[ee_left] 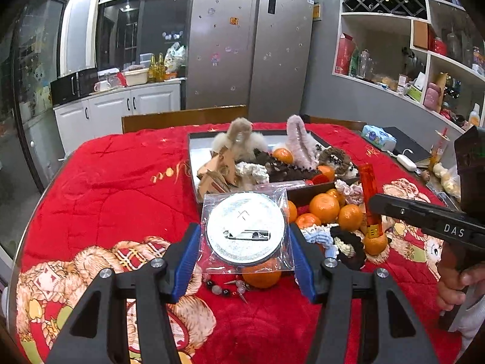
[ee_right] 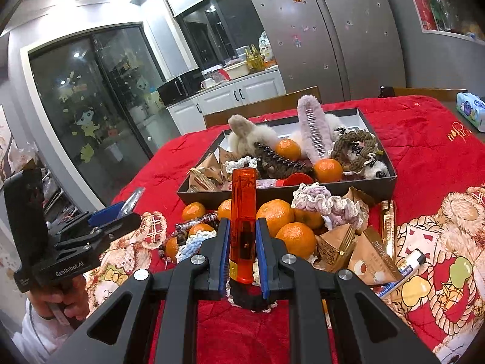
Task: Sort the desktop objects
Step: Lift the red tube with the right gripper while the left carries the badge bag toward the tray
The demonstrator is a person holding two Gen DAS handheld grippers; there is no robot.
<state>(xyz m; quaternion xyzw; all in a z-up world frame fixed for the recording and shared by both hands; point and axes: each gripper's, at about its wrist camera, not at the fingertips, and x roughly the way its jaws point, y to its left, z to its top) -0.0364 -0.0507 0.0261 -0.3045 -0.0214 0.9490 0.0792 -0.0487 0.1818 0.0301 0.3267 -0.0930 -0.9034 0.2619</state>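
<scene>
Red tablecloth (ee_left: 121, 182); left hand-held gripper (ee_left: 245, 254) clamps bagged round badge (ee_left: 245, 232); right hand-held gripper (ee_right: 242, 261) grips orange lighter (ee_right: 242, 224).

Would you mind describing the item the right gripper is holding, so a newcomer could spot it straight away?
Start at the dark tray of hair accessories on the red tablecloth, then drop to the pile of mandarins in front of it. Standing upright there, clamped in the right gripper, is an orange lighter: it is the only tall, translucent plastic piece among round fruit and soft scrunchies.
</scene>
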